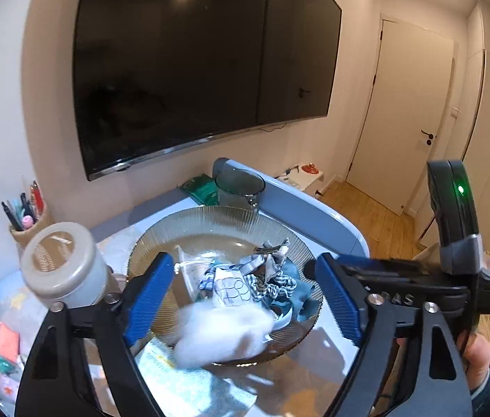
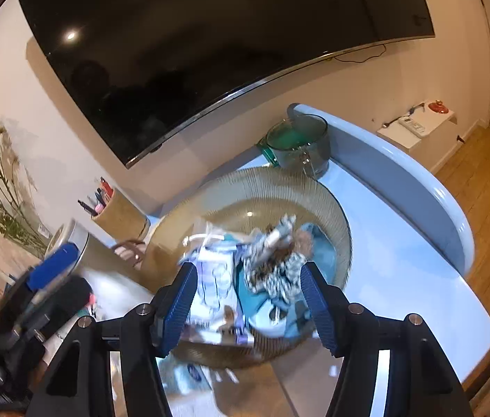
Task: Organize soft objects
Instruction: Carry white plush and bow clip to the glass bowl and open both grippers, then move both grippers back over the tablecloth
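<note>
Hovering just above the near rim of the ribbed glass bowl (image 1: 189, 222), the left gripper (image 1: 245, 299) has its blue pads spread wide and holds nothing. A white fluffy wad (image 1: 224, 330), blurred, lies on that near rim between the pads. Further inside the bowl sit checked cloths (image 1: 265, 271) and a teal cloth (image 1: 297, 288). The right gripper (image 2: 248, 305) is likewise wide apart and empty over the bowl's near edge. Beyond the bowl stands a glass mug (image 1: 239, 187).
</note>
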Demonstrator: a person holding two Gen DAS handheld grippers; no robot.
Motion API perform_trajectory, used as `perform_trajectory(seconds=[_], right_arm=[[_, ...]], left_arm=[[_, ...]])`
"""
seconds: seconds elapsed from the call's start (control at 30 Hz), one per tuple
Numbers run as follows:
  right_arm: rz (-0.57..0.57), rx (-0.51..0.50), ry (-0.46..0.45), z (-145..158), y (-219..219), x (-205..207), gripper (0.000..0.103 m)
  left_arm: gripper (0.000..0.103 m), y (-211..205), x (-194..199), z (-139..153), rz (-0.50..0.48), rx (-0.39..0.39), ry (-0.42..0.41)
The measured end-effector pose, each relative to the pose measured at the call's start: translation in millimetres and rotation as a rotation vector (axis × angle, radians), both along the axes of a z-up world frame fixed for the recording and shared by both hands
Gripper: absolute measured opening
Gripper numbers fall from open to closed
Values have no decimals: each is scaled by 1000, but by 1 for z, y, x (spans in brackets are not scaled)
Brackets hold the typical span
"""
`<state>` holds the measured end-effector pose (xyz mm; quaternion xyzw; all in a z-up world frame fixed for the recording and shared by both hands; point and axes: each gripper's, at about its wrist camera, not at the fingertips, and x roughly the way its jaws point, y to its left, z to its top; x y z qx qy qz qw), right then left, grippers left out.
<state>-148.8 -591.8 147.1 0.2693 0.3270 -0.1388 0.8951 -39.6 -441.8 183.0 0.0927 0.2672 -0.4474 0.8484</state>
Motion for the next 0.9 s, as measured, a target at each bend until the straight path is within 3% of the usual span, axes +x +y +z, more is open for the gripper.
perform_trajectory(seconds=[0.1,0.23,0.4,0.57,0.77,0.9], right_arm=[[-9,45,-7,-3,7,-16,60],[-1,26,-4,1,25,-37,60],[56,11,-11,6,59,-47,60],[168,-55,12,5,111,-33,60],[399,-67,14,-5,204,0,60],[533,-124,30,-22,278,27,60]], left_arm=[[89,4,0,-4,38,38,-5],[89,28,-9,0,24,8,24],[89,91,-32,12,57,11,-46],[89,179,-44,11,165,27,-64],[89,300,-40,3,441,52,-83],[89,371,-17,-38,638,75,30]])
